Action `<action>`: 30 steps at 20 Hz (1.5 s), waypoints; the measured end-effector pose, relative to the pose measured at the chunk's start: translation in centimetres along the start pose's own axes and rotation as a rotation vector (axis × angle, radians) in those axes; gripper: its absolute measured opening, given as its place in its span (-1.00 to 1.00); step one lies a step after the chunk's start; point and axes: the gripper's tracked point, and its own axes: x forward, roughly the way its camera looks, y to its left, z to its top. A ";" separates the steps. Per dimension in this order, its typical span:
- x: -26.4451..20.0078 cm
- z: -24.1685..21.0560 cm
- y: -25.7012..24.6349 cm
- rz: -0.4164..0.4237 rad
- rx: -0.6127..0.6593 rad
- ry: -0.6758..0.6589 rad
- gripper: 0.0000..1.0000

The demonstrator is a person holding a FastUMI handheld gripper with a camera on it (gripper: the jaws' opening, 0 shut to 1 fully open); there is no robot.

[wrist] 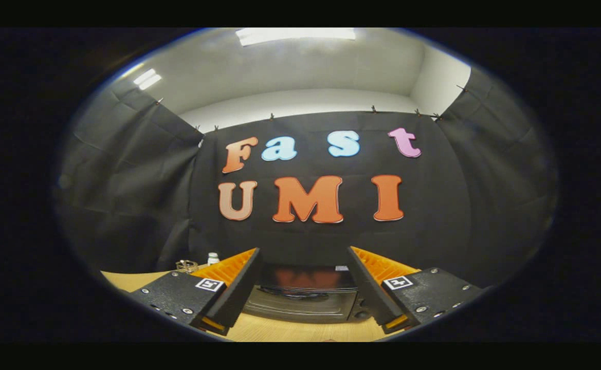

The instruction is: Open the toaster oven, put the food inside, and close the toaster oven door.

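A dark toaster oven (303, 295) stands on the wooden table (290, 331), seen in the gap between my two fingers and some way beyond them. Its door looks closed, with a handle across the upper front. My gripper (304, 285) is held above the table in front of the oven, its fingers spread wide apart with nothing between them. The oven's sides are hidden behind the fingers.
A small white bottle (213, 258) and a small wire-like object (186, 265) sit at the back left of the table, left of the oven. Black cloth walls close the booth behind and on both sides.
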 end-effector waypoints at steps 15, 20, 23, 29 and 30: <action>9.6 -13.7 0.6 -0.053 0.018 0.262 0.94; 9.3 -14.5 1.0 -0.056 -0.020 0.263 0.95; 8.5 -14.5 1.3 -0.024 0.005 0.255 0.89; 4.8 -14.0 2.1 0.052 0.028 0.208 0.66; 4.0 -14.1 2.3 0.064 0.026 0.216 0.66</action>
